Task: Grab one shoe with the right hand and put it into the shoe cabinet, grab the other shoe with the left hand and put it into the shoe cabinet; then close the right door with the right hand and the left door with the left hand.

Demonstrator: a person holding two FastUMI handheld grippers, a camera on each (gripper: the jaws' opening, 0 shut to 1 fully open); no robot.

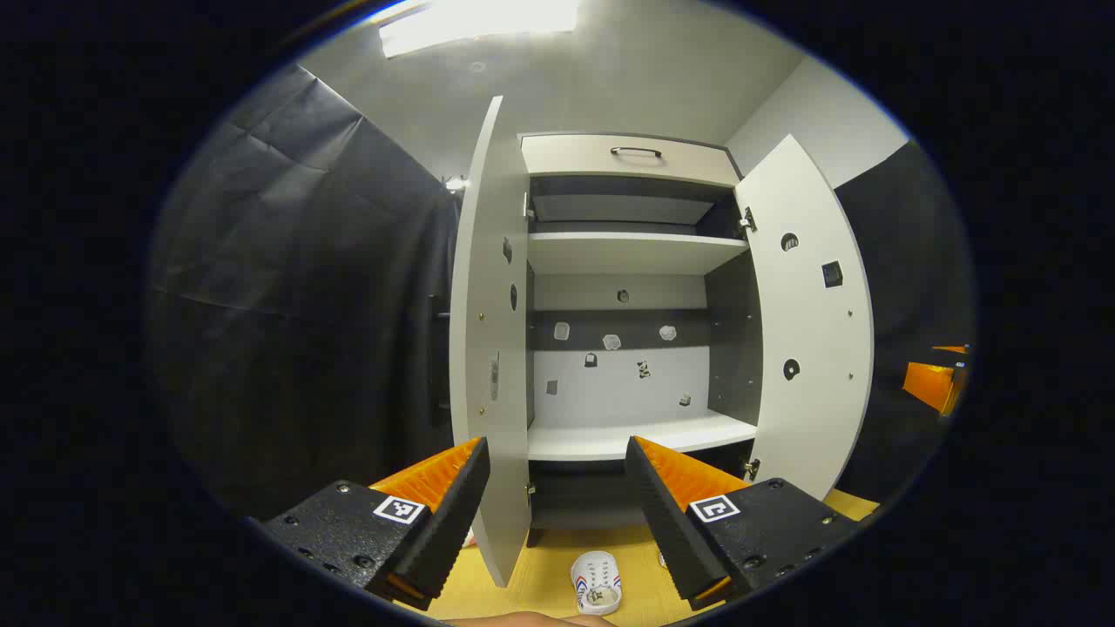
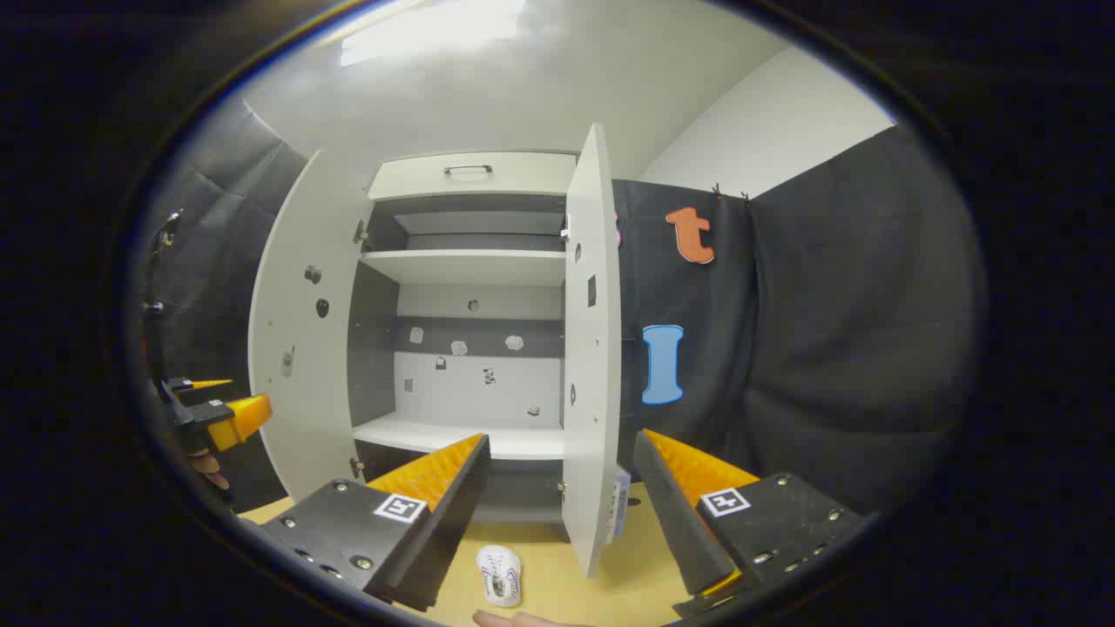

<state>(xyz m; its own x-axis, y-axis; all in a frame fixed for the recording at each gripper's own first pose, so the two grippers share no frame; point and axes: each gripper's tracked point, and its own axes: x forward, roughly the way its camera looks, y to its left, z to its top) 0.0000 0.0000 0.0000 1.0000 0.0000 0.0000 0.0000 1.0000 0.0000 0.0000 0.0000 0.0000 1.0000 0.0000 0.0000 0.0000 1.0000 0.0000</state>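
Two doors of the cabinet (image 1: pixel 631 261) stand wide, left door (image 1: pixel 488 348) and right door (image 2: pixel 592 348), their edges jutting toward both grippers and the shelves bare, so the first step is judged not yet begun. One shoe (image 2: pixel 500 575) lies on the floor (image 2: pixel 557 566) before the opening, beside the right door's edge. Right gripper (image 2: pixel 557 488) and left gripper (image 1: pixel 557 488) hang above it, claws apart and holding nothing; next the right must likely drop to the shoe, clear of that door.
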